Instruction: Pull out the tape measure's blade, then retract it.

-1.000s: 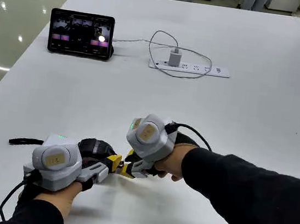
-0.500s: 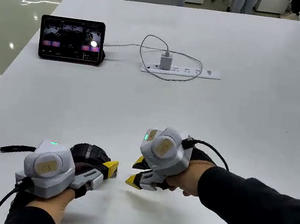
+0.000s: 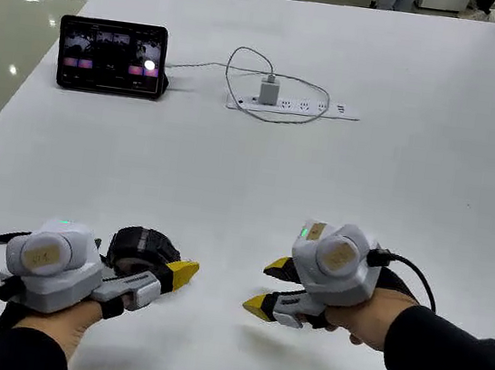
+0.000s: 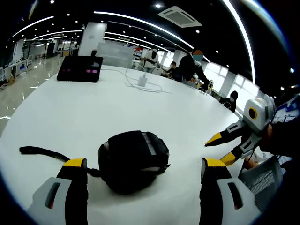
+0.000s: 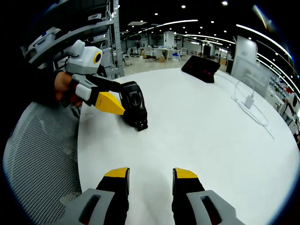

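Head view: the tape measure point(image 3: 141, 248) is a squat black case with a rounded top, lying on the white table point(image 3: 338, 188) close to the table's near edge. A black strap point(image 3: 11, 234) trails from the case on its left. The left gripper point(image 3: 168, 266) reaches in from the near-left of the case, with one yellow-tipped finger alongside its near side; the far finger is hidden behind the case. The right gripper point(image 3: 268, 287) hovers well to the right of the tape measure, fingers apart and holding nothing. Between it and the case is bare tabletop. Far beyond the tape measure stands a tablet point(image 3: 112, 56), and to the far right of that a power strip point(image 3: 292, 107) with a charger point(image 3: 269, 89) and a looped white cable point(image 3: 246, 57). The table's left edge runs not far to the left of the case.

Left gripper view: the tape measure point(image 4: 133, 159) sits between the two fingers, which stand wide with a gap on each side of the case. Its top is ridged and matte. The strap point(image 4: 42, 152) curls off to its left. The right gripper point(image 4: 219, 150) shows to the right of the case, fingers spread. Open table stretches away beyond the case.

Right gripper view: its own fingers point(image 5: 117, 174) are parted by a narrow gap over bare table. The tape measure point(image 5: 133, 105) lies ahead and to the left, near the table's edge, with the left gripper's yellow tip in front of it.
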The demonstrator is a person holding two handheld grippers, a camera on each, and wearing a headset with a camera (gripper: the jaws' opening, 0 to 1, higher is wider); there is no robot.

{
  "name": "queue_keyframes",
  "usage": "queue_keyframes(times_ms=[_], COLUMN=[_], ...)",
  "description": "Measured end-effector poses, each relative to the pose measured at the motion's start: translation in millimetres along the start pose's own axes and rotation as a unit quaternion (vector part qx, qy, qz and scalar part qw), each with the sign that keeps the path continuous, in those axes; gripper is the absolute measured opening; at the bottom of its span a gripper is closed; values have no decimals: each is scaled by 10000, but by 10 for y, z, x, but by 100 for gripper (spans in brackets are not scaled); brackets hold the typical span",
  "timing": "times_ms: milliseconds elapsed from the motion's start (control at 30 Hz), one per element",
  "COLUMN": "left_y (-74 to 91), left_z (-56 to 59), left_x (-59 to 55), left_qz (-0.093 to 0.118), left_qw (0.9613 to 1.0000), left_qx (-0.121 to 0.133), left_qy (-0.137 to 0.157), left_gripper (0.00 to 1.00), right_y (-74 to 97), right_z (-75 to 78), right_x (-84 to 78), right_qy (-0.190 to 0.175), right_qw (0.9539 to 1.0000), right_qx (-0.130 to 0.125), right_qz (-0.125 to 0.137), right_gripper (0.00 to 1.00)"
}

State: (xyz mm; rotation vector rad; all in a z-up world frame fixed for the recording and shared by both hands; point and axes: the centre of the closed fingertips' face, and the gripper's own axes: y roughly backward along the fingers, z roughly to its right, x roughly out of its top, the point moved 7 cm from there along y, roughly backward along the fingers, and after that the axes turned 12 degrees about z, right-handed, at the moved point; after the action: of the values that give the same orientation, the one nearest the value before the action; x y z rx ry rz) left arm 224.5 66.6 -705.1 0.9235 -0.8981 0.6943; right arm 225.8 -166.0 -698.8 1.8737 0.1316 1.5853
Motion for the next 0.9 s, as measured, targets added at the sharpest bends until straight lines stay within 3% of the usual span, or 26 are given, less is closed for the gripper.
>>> queue_keyframes(times_ms=[33, 67, 100, 167, 267, 333, 433, 500, 633, 733, 900], left_y=[21, 43, 64, 112, 164, 200, 301, 349, 447, 524, 611], left_z=[-23, -55, -57, -86, -117, -183, -183, -184, -197, -245, -324], left_x=[-8, 12, 17, 13, 86, 77, 89, 64, 24, 78, 87], left_qz=[-110, -88, -120, -400, -275, -316, -274, -300, -363, -181, -189], left_qw=[9999, 9992, 9988, 9974, 9937, 9928, 9920, 9916, 9869, 9851, 9865], left_qx=[32, 30, -43, -107, -297, -391, -524, -614, -858, -794, -809], left_qy=[-110, -383, -477, -582, -1046, -1086, -1118, -1094, -1318, -1517, -1411], left_gripper=[99, 99, 99, 99, 99, 99, 99, 99, 99, 99, 99], right_y=[30, 71, 100, 166, 270, 336, 433, 525, 682, 796, 985], right_z=[11, 24, 35, 45, 63, 58, 56, 73, 129, 172, 266], right_x=[-9, -18, -24, -42, -81, -127, -189, -219, -278, -345, -457], right_qy=[14, 16, 8, -123, -89, -192, -234, -246, -378, -420, -467], right_qw=[10000, 10000, 10000, 9998, 9996, 9994, 9993, 9991, 9980, 9976, 9964], right_qx=[-39, -62, -80, -67, -136, -51, -55, -155, -315, -393, -588], right_qz=[9, 22, 37, 109, 240, 283, 282, 296, 405, 379, 387], right_gripper=[35, 36, 38, 42, 50, 53, 60, 60, 64, 64, 66])
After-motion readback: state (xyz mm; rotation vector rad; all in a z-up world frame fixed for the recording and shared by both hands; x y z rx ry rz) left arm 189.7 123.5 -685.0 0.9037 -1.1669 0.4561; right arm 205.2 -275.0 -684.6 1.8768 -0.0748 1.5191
